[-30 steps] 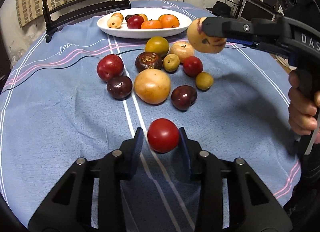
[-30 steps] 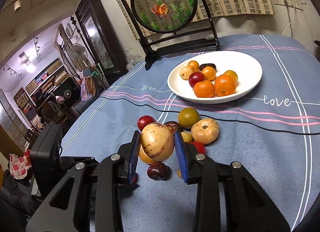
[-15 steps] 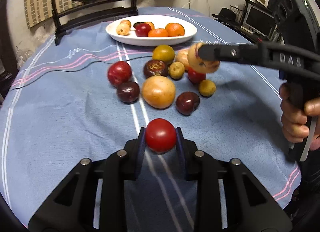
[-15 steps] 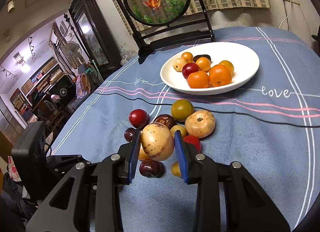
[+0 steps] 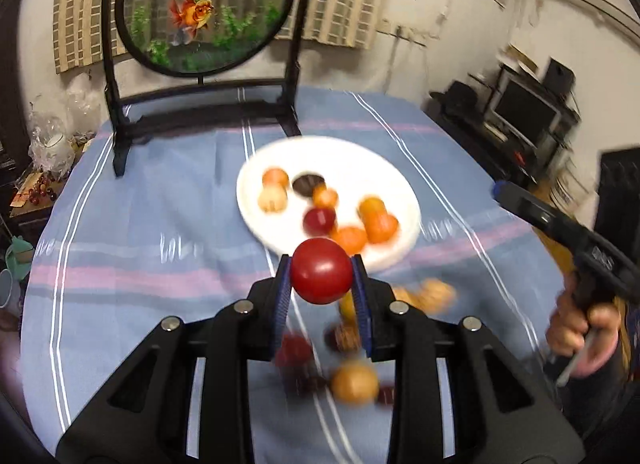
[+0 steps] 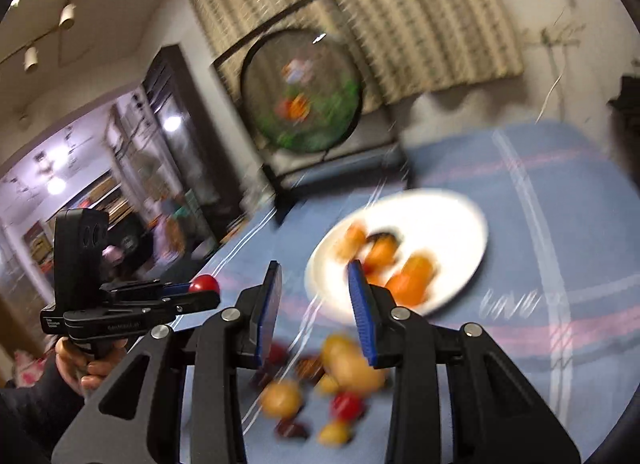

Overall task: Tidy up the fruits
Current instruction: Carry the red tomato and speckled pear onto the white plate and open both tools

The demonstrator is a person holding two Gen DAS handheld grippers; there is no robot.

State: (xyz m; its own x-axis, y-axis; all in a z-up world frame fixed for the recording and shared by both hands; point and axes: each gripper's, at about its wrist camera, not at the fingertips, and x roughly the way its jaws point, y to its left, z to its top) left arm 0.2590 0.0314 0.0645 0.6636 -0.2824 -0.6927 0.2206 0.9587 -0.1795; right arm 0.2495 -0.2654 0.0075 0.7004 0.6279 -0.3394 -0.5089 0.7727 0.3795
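My left gripper (image 5: 320, 264) is shut on a round red fruit (image 5: 321, 278) and holds it in the air just short of the white plate (image 5: 256, 168). The plate holds several orange, red and dark fruits. From the right wrist view, the left gripper (image 6: 204, 290) carries the red fruit (image 6: 204, 283) at the left. My right gripper (image 6: 314, 276) has its blue pads apart with nothing between them. It points toward the plate (image 6: 460, 224). Loose fruits (image 6: 352, 368) lie blurred on the blue cloth below both grippers. The right gripper (image 5: 498, 189) shows no fruit at its tip.
A round goldfish screen (image 5: 204, 12) on a black stand sits at the table's far end behind the plate. A person's hand (image 5: 576, 328) grips the right handle at the table's right edge. Shelves and a monitor (image 5: 524, 112) stand beyond that edge.
The left gripper closed on the red fruit and lifted it toward the plate. The right gripper rose too. The tan fruit it held is no longer between its pads.
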